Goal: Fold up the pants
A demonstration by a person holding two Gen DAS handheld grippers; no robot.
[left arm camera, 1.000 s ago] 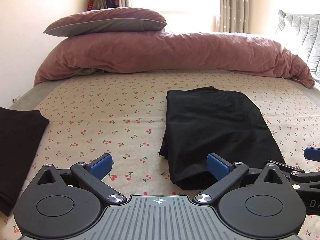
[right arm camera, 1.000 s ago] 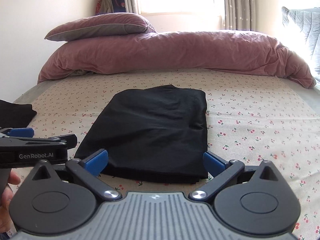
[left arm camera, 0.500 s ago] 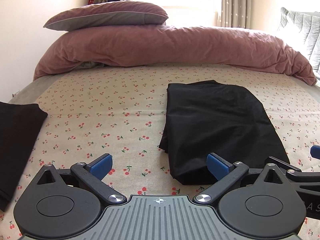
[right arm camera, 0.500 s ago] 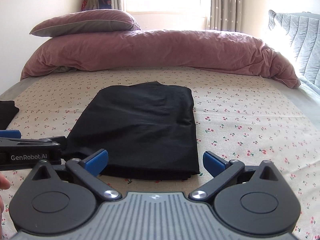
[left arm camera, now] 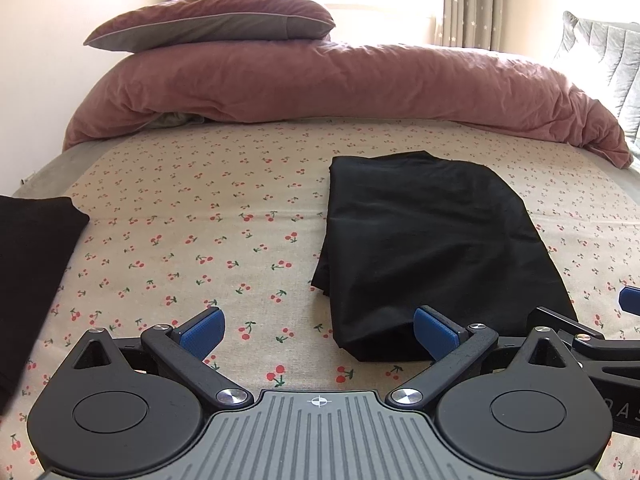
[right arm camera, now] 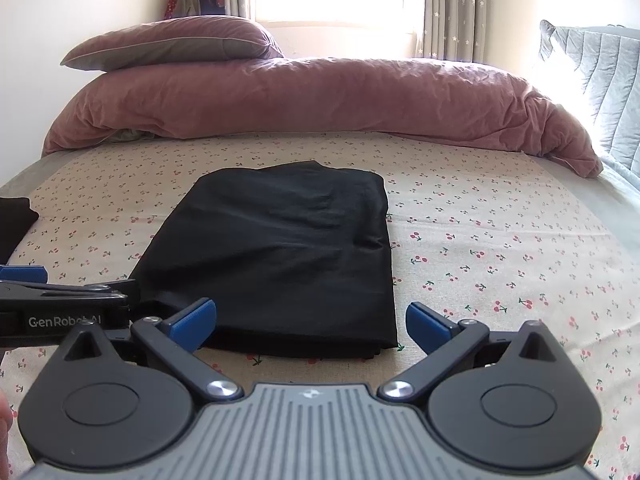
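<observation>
1. The black pants (right arm camera: 276,256) lie folded into a flat rectangle on the cherry-print bed sheet (left arm camera: 200,216), its long axis running from 6 toward 12 o'clock, away from both cameras.
2. From the right gripper (right arm camera: 311,320) the near short edge of the pants sits dead ahead at 12 o'clock, just beyond the fingers and between their tips. From the left gripper (left arm camera: 318,332) the pants lie off to 1 o'clock, with their near left corner just beside its right-hand pad.
3. The right gripper looks the nearer and better centred; the left would have to shift rightward to reach the same edge. That is my reading, not something shown.
4. Both pairs of fingers are spread wide and released, holding nothing.
5. Count: one pair of folded pants in the middle; one further dark folded garment (left arm camera: 28,264) at 9 o'clock by the bed's left edge; one rolled pink duvet (left arm camera: 340,92) at 12 o'clock with one pillow (left arm camera: 212,20) on top; one grey quilted cushion (right arm camera: 592,80) at 2 o'clock.
</observation>
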